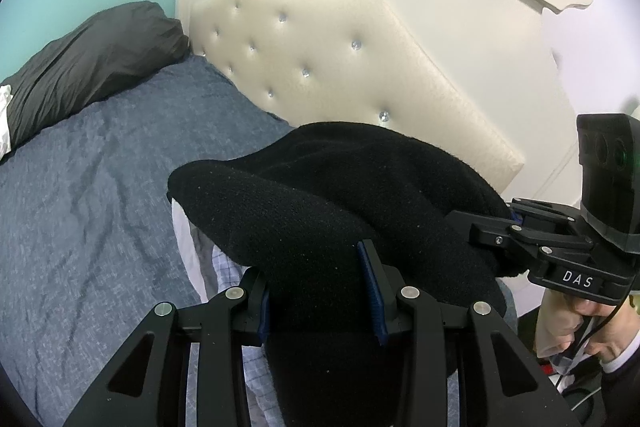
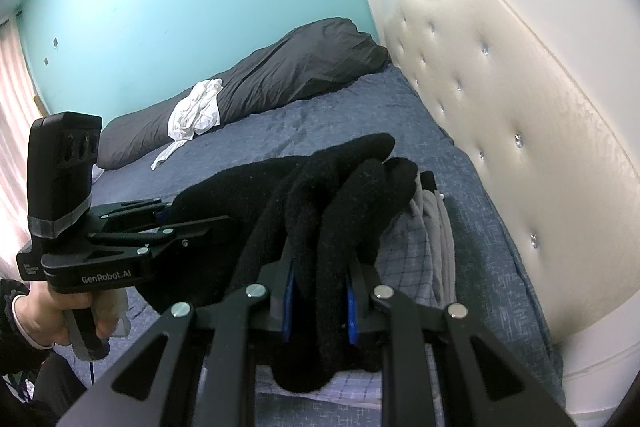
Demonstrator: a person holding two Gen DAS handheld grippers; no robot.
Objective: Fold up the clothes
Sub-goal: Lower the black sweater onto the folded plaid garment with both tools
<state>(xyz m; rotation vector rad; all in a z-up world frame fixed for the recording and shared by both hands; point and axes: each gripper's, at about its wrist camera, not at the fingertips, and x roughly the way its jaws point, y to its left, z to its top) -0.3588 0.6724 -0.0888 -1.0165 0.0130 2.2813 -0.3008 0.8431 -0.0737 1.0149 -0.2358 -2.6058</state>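
Two claws grip one black fleece garment (image 1: pixel 340 195), held bunched in the air above the bed covered in a blue-grey textured sheet (image 1: pixel 100 187). The left claw (image 1: pixel 320 291) is closed on a thick fold of the fleece between its blue pads. The right claw (image 2: pixel 320 291) is likewise clamped on a hanging fold of the same garment (image 2: pixel 332 211).

Relation governing the next move: the garment's long axis runs roughly sideways between the two claws, with the slack sagging in rolls between and below them. Each claw sits at its own end, so neither is the nearer; judged from this, the fleece must be spread apart or laid down onto the bed ahead before any fold can be made.

Directly beneath the held fleece lies a pale checked cloth (image 2: pixel 400 247) with grey folded layers (image 2: pixel 438 223) beside it, near the cream tufted headboard (image 1: pixel 340 67).

Limits of observation: the garment's type, edges and any sleeves cannot be made out, as its black pile swallows detail. Its lower part is cut off behind the claw linkages in both views. Whether it touches the checked cloth cannot be told.
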